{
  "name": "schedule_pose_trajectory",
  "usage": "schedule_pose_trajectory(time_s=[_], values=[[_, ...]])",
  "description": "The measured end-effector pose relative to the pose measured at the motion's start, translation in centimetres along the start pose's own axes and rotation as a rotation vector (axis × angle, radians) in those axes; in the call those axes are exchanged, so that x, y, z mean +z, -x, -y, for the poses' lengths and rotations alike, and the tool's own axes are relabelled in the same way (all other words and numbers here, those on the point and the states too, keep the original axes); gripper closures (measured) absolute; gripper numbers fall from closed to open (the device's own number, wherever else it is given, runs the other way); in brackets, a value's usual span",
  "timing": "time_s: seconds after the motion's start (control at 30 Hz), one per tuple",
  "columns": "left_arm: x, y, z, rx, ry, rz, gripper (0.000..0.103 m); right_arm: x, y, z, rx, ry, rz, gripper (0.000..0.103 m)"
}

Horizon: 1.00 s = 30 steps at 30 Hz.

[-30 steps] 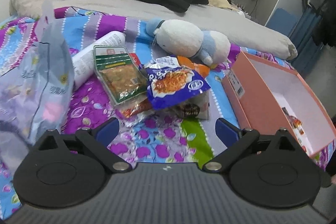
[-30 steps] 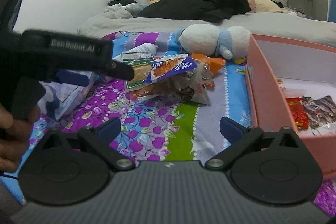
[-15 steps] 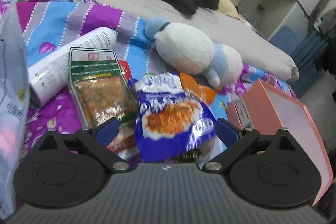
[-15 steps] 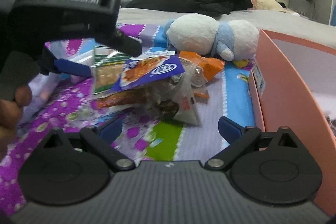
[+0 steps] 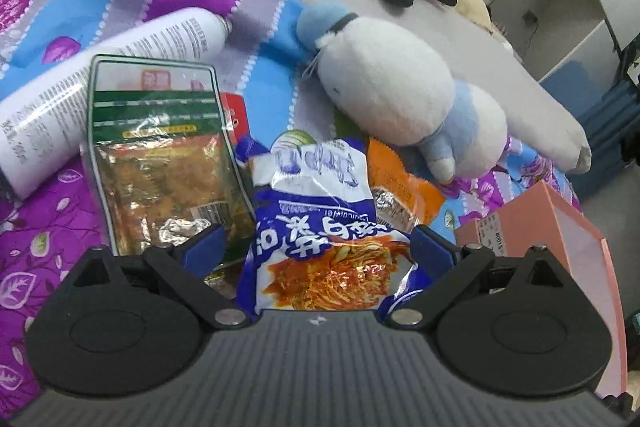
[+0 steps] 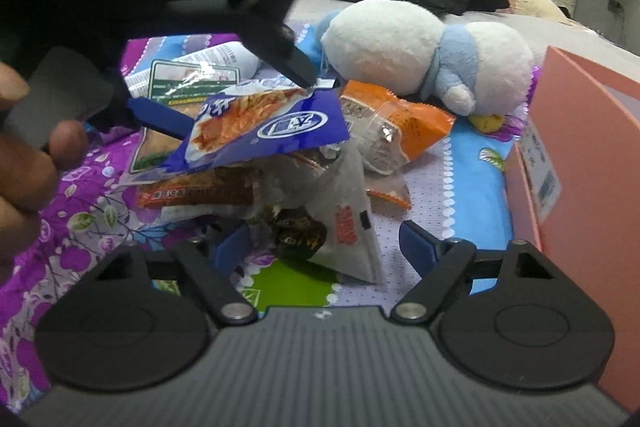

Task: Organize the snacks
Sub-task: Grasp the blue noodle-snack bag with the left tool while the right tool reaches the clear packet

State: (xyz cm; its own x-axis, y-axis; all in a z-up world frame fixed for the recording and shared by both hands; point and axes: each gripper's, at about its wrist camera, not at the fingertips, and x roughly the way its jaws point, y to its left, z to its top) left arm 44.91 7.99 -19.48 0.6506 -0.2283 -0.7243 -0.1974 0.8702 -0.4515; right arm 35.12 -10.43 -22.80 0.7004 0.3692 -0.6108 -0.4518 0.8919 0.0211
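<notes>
A pile of snack packets lies on the patterned bedspread. The blue noodle-picture bag sits on top, and my left gripper stands open around its lower end, pads clear of it. In the right wrist view that gripper's black finger reaches the same blue bag. Lower down, my right gripper is closing around a clear-and-white triangular packet; its right pad is still apart from it. A green packet, an orange packet and a brown stick packet lie around.
A pink open box stands at the right of the pile, also in the left wrist view as the pink box. A white-and-blue plush toy and a white tube lie behind the snacks. Black clothes lie farther back.
Both grippers came forward and down onto the snack pile. The blue bag now lies between the left fingers. The right jaws have narrowed around the triangular packet.
</notes>
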Motion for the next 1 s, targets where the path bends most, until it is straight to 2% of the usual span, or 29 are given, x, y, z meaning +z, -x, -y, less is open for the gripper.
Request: schedule_pose_trajectory(time_s=[0.03,0.1,0.13,0.27,0.33,0.37,0.5,0.63,0.8,1.0], values=[[-0.1,0.0,0.1,0.000,-0.001,0.001,0.004,-0.1,-0.1,-0.1,0.001,0.008,-0.004,0.028],[-0.2,0.0,0.3,0.006,-0.010,0.005,0.004,-0.2,0.0,-0.4,-0.016,0.018,0.005,0.028],[-0.3,0.1,0.4,-0.004,-0.015,0.003,0.005,-0.2,0.0,-0.6,-0.021,0.025,0.009,0.034],[-1.0,0.7,0.8,-0.031,-0.022,0.014,0.019,-0.2,0.5,-1.3,-0.037,0.051,0.020,0.042],[-1.2,1.1,0.7,-0.049,-0.020,0.005,0.045,-0.2,0.9,-1.4,-0.037,0.041,0.019,0.043],[-1.3,1.3,0.6,-0.058,-0.010,0.000,0.048,-0.2,1.0,-1.5,-0.038,0.038,0.019,0.043],[-1.9,2.6,0.5,-0.067,-0.012,0.005,0.076,-0.1,2.3,-2.1,-0.043,0.045,0.021,0.044],[-2.8,3.9,0.2,-0.077,0.000,0.021,0.090,-0.3,3.6,-3.0,-0.045,0.048,0.013,0.044],[-4.2,6.2,-0.2,-0.126,0.053,0.024,0.095,-1.1,5.6,-3.6,-0.050,0.044,-0.008,0.044],[-6.9,10.1,-0.5,-0.129,0.055,0.037,0.096,-2.4,8.7,-4.0,-0.056,0.045,-0.034,0.045]])
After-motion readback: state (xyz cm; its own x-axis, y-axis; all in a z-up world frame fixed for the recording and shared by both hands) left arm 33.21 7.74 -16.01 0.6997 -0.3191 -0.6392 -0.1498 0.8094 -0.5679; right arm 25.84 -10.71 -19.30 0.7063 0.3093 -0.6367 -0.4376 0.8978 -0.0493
